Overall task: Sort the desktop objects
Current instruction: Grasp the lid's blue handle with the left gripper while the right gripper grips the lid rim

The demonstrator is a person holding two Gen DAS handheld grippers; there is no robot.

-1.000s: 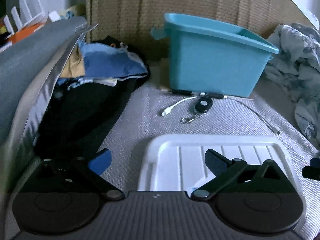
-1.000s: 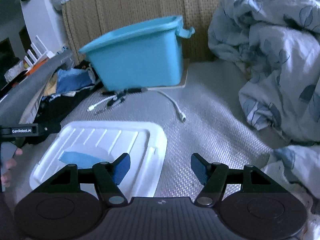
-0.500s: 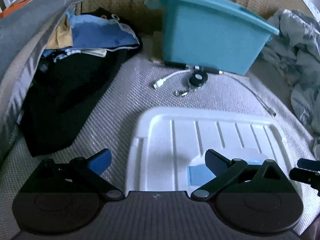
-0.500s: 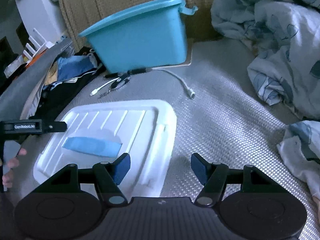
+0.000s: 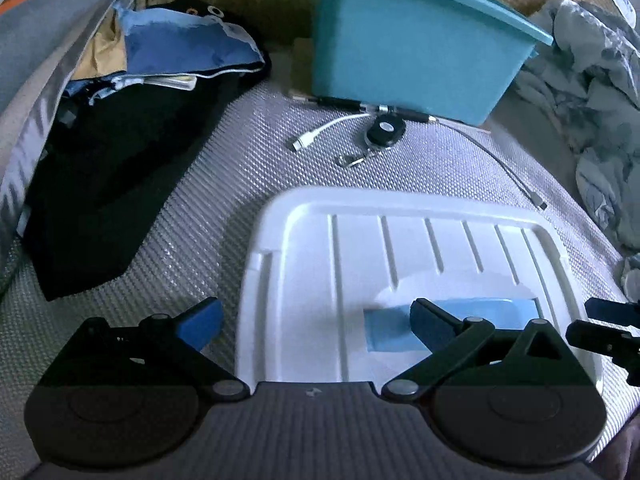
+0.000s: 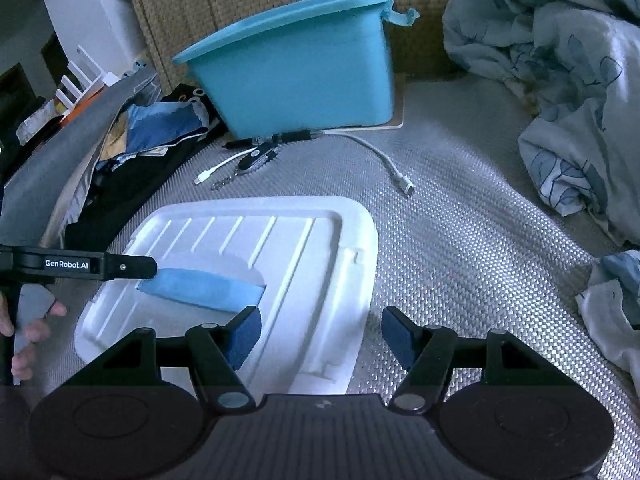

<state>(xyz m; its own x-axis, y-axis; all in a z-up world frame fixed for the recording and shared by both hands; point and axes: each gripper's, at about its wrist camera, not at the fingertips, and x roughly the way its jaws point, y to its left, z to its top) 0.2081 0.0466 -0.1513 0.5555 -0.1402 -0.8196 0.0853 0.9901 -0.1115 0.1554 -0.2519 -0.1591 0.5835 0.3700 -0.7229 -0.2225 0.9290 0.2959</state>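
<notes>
Left wrist view: spread left gripper [image 5: 316, 320] hides part of blue strip [image 5: 480, 308]; right gripper [image 6: 320, 334] spread, empty.

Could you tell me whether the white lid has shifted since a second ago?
No: in the right wrist view the white lid keeps its gap to the cable plug.

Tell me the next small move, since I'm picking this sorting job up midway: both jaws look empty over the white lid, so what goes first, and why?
Probably carry the right gripper forward to the white cable. Its jaws stand open and empty over the white lid, and the cable, black pen and key fob lie loose before the teal bin.
</notes>
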